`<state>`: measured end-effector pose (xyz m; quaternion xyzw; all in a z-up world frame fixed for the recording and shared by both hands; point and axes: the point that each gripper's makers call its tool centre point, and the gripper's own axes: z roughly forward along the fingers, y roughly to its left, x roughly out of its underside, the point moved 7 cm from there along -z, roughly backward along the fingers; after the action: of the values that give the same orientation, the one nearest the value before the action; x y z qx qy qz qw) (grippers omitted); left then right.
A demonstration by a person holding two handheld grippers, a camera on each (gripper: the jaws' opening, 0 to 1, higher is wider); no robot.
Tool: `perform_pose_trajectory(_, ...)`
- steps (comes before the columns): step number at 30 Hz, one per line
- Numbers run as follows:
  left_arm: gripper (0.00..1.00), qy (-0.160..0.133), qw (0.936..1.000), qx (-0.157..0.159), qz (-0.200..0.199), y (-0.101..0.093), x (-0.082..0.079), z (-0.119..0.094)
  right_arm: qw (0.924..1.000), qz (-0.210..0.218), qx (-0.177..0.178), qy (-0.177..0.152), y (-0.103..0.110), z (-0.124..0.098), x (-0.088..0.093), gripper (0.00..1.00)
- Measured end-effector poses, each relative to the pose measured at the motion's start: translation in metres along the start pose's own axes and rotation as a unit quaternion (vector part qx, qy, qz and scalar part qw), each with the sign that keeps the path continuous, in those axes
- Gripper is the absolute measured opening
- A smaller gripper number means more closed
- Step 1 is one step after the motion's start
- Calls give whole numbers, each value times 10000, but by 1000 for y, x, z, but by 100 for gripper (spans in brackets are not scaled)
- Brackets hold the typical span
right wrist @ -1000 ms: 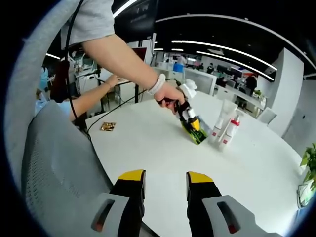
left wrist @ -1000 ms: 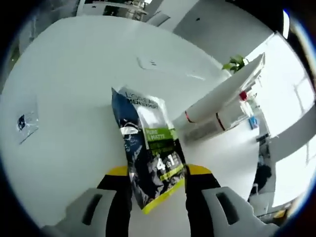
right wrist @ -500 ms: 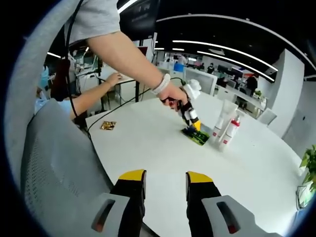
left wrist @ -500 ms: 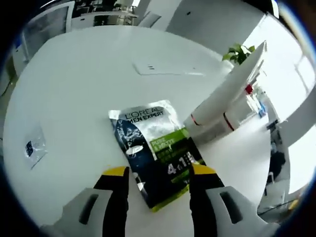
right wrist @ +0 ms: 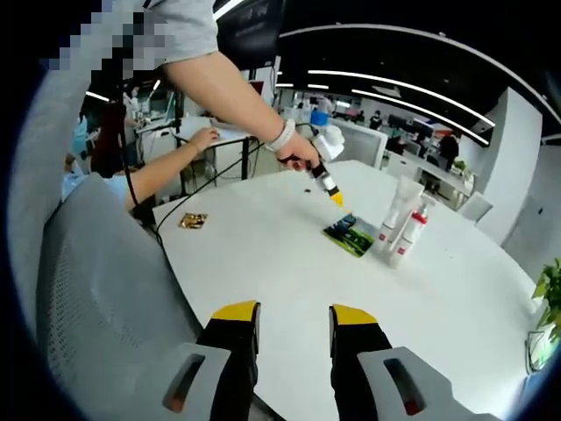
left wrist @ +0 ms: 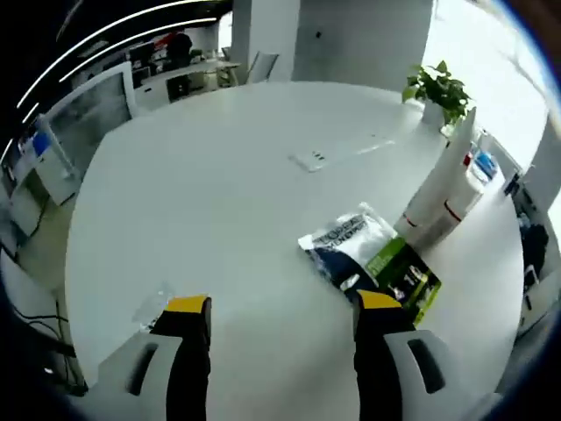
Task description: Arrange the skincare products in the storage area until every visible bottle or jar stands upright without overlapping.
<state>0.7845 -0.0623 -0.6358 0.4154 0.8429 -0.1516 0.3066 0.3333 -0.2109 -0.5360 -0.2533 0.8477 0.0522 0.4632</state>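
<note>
A dark blue and green skincare sachet (left wrist: 368,259) lies flat on the white round table (left wrist: 202,202), just beyond my left gripper (left wrist: 283,307), which is open with nothing between its jaws. To the right of the sachet a tall white tube (left wrist: 436,184) and a white bottle with a red band (left wrist: 465,191) stand upright, close together. In the right gripper view a hand holds the left gripper (right wrist: 336,200) above the sachet (right wrist: 351,235), with the tube (right wrist: 396,212) and the red-capped bottle (right wrist: 410,233) beside it. My right gripper (right wrist: 294,314) is open near the table's edge, far from them.
A small clear packet (left wrist: 153,305) lies by the left jaw. A flat socket plate (left wrist: 311,158) sits mid-table and a potted plant (left wrist: 438,88) at the far edge. A gold packet (right wrist: 191,221) lies near a grey chair back (right wrist: 96,289). Another person's hand (right wrist: 206,138) rests on a desk behind.
The left gripper has let go of the sachet, which now lies flat on the table, and has lifted up and away from it. The right gripper has stayed put.
</note>
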Motion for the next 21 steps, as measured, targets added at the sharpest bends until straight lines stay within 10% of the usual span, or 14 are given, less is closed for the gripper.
perform_pose_trajectory(9,72,959,9789,149,1801,49,8,0,9999,46,16,94,-1,1,2,27)
perform_pose_trajectory(21,68,1865,9461,947,2474,72,18,15,9993,145,130,314,-5,3,7,26)
